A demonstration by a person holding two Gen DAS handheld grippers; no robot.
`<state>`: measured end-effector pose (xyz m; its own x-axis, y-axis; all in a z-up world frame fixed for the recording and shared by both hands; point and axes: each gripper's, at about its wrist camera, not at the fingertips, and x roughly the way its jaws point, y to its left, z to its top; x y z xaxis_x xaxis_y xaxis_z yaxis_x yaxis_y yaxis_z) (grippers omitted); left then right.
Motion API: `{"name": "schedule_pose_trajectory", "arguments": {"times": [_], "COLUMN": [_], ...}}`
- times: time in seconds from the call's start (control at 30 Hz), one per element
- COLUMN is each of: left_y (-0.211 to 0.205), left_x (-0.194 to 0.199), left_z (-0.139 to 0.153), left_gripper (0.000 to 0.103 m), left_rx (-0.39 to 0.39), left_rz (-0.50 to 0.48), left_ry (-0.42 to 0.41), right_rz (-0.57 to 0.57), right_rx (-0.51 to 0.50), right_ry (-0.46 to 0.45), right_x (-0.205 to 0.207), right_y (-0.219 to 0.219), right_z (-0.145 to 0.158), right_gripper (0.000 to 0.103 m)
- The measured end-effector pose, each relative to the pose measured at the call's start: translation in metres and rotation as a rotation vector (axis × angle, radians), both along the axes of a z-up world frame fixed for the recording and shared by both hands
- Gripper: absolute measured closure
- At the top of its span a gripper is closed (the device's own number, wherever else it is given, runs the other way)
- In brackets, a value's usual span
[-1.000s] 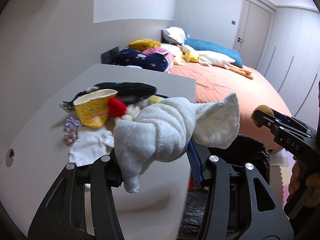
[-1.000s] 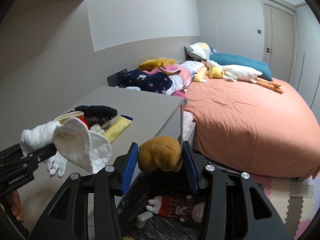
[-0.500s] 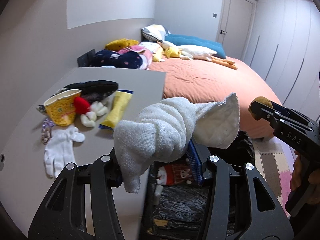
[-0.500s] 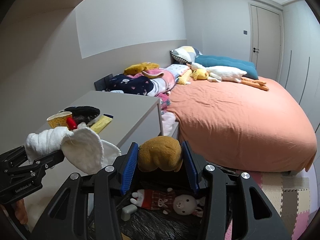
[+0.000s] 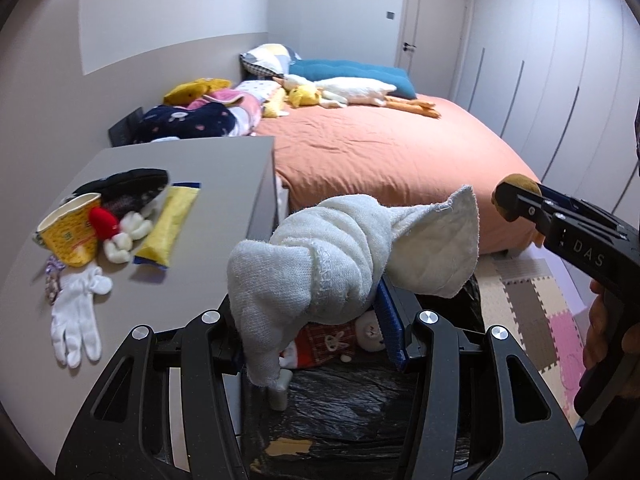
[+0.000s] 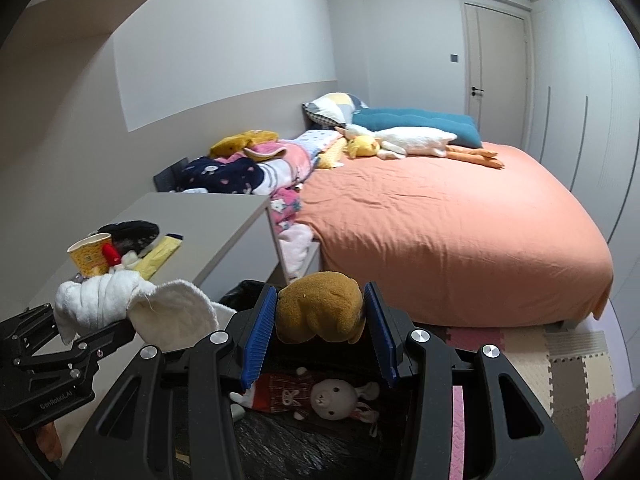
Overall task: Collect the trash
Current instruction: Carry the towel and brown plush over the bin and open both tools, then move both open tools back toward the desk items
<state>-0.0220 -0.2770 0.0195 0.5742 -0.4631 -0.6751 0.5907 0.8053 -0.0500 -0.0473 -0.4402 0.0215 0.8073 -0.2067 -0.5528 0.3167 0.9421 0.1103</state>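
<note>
A rolled white cloth (image 5: 340,264) is pinched between the blue pads of the left tool (image 5: 316,320), and a brown plush lump (image 6: 320,306) is clamped between the pads of the right tool (image 6: 320,336); both are held just above the black-lined bin (image 6: 320,440), where a small rabbit doll (image 6: 320,394) already lies. Further trash is left on the worktop (image 5: 224,184): a yellow paper cup (image 5: 70,232), a yellow packet (image 5: 170,230), a white glove (image 5: 76,320) and a dark cap-like item (image 5: 128,184). The main risk is judged to be a missed drop: the cloth's loose flap (image 5: 440,248) overhangs toward the bin's far rim and could be caught there or spilled onto the floor mat (image 5: 532,312) if it is released off-centre. With both tools crowded over one opening, a collision between them is also possible. The plush could be snagged on a ribbed pad if the jaws are parted only slightly.
</note>
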Motion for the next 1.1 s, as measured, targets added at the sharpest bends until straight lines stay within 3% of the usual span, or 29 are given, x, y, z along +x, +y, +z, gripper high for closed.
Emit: {"name": "schedule_pose_trajectory", "arguments": {"times": [0.57, 0.63, 0.67, 0.7, 0.77, 1.1], "left_y": [-0.032, -0.03, -0.03, -0.029, -0.025, -0.013], "left_x": [0.0, 0.002, 0.004, 0.005, 0.004, 0.007], "left_z": [-0.032, -0.034, -0.036, -0.036, -0.034, -0.034], "left_gripper": [0.051, 0.041, 0.018, 0.006, 0.006, 0.006], "left_rx": [0.067, 0.073, 0.085, 0.092, 0.081, 0.078], "left_rz": [-0.084, -0.079, -0.077, -0.066, -0.047, -0.008], "left_ry": [0.055, 0.066, 0.077, 0.077, 0.057, 0.058], "right_rz": [-0.07, -0.069, -0.067, -0.077, -0.102, -0.102], "right_rx": [0.01, 0.021, 0.031, 0.04, 0.037, 0.053], "right_ry": [0.034, 0.036, 0.038, 0.032, 0.021, 0.016], "right_x": [-0.004, -0.002, -0.001, -0.002, -0.003, -0.002], "right_y": [-0.019, -0.02, -0.02, -0.021, -0.022, -0.02], "right_z": [-0.01, -0.012, -0.012, -0.013, -0.012, -0.013], "right_gripper": [0.056, 0.053, 0.04, 0.034, 0.026, 0.025]}}
